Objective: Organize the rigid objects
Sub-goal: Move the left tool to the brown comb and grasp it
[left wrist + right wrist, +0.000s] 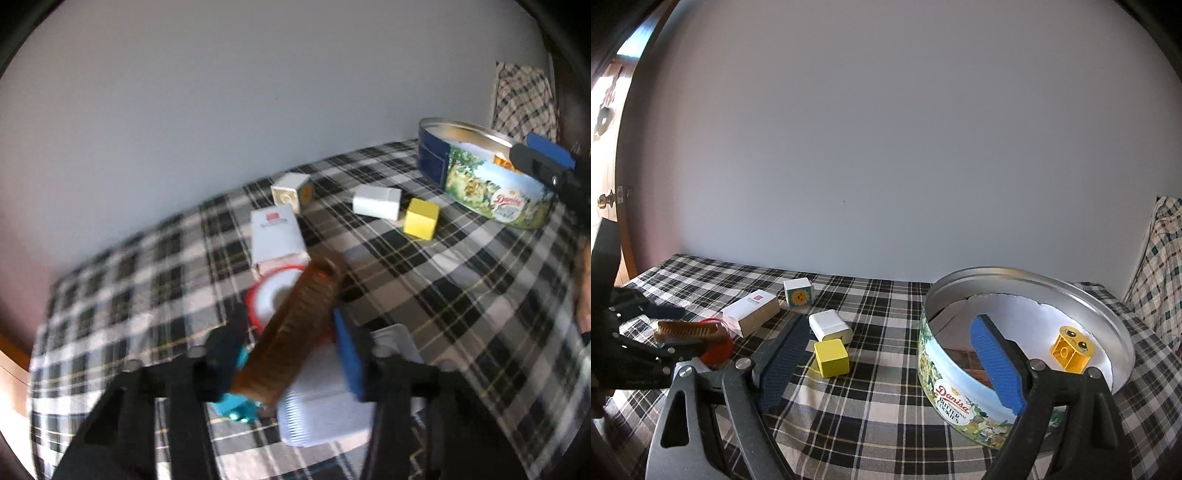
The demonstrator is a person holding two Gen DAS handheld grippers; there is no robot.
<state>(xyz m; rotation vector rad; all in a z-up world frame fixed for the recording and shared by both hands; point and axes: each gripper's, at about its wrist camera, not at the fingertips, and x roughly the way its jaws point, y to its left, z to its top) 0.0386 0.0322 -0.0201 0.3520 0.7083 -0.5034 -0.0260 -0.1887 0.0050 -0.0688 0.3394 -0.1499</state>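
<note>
My left gripper point(291, 343) is shut on a brown wooden comb point(295, 332) and holds it above the plaid table; it also shows at the left of the right wrist view point(689, 332). My right gripper point(890, 362) is open and empty, beside the open Danisa cookie tin point(964, 398). The tin point(491, 184) holds a yellow toy piece point(1071, 349). On the cloth lie a yellow cube point(831, 357), a white charger point(830, 325), a sunflower block point(798, 293) and a white carton point(750, 312).
A red and white tape roll point(269, 295), a white comb-like item point(325, 410) and a teal object point(236, 406) lie under the left gripper. A grey wall point(886, 147) backs the table. A plaid cloth point(1160, 280) hangs at the right.
</note>
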